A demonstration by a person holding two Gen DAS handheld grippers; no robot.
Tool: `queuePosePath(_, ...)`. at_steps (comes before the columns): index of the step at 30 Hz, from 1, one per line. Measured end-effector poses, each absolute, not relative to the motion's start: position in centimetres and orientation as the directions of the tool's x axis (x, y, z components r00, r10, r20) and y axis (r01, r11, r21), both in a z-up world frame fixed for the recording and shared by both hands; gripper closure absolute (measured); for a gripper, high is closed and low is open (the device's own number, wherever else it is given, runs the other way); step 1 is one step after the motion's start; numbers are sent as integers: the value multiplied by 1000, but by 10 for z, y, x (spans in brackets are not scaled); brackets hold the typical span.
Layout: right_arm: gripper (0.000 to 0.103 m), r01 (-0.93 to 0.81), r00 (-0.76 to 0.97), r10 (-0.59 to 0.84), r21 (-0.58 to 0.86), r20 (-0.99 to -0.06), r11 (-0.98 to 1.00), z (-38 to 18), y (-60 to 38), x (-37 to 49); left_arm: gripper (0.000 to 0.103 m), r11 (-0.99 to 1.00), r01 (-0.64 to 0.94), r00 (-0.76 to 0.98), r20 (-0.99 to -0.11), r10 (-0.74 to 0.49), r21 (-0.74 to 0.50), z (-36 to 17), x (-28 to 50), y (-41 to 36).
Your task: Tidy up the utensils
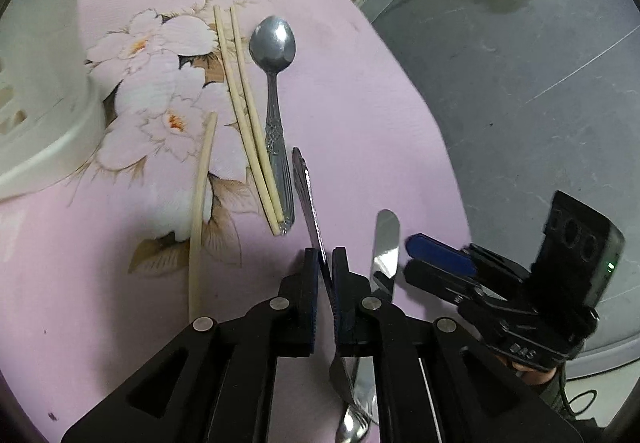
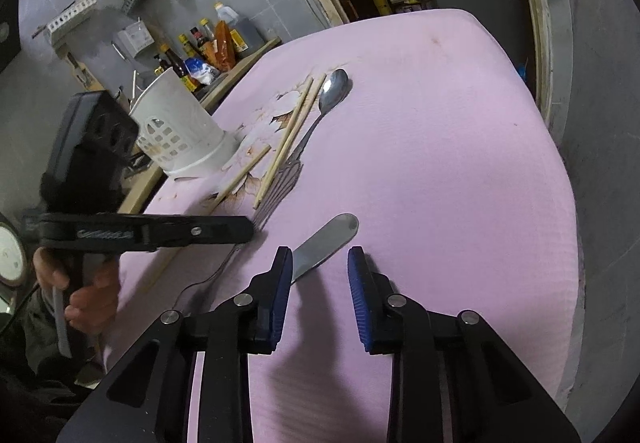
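Left gripper (image 1: 325, 259) clamped on a fork (image 1: 308, 195). Right gripper (image 2: 320, 263) narrowly parted, empty, over knife handle (image 2: 326, 243) near table's (image 2: 480, 163) near edge. Bare cloth rightward.

Glossy metal spoon (image 1: 273, 43), pale matt wooden chopsticks (image 1: 244, 111) – on soft lilac cloth (image 1: 360, 131); white smooth plastic holder (image 2: 180, 131)

Light was dim and cool, falling from above. Soft shadows lay beneath the fingers (image 2: 280, 295) on the pink cloth (image 2: 440, 163). The spoon (image 1: 273, 41) ahead caught mild glare. Fisheye edges curved, darkened and smeared.
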State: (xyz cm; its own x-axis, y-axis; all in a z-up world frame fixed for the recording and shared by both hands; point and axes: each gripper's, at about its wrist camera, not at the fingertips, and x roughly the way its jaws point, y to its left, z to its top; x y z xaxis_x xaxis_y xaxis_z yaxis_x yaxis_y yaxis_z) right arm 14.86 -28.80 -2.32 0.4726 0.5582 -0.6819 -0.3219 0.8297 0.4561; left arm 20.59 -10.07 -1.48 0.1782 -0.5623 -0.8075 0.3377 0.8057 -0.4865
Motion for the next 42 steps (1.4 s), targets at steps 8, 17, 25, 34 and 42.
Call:
queuePosePath(8, 78, -313, 474, 570, 477, -671, 821, -24, -290, 147, 101, 812, 351, 250, -789, -561, -466, -12, 204, -103)
queuePosePath(17, 73, -325, 421, 655, 570, -628, 755, -24, -281, 144, 102, 774, 353, 422, -648, -634, -526, 9, 167, -48)
queuePosePath(25, 73, -361, 347, 778, 691, -524, 627, -24, -250, 140, 102, 777, 273, 524, -590, -614, -567, 11, 139, -21)
queuePosePath(34, 92, -351, 369, 773, 692, -517, 630, -24, -219, 143, 103, 779, 259, 560, -568, -603, -571, 16, 130, -15)
queuePosePath(42, 93, -503, 538, 584, 325, -608, 801, 22, -201, 115, 101, 786, 186, 604, -563, -565, -590, 18, 128, -1)
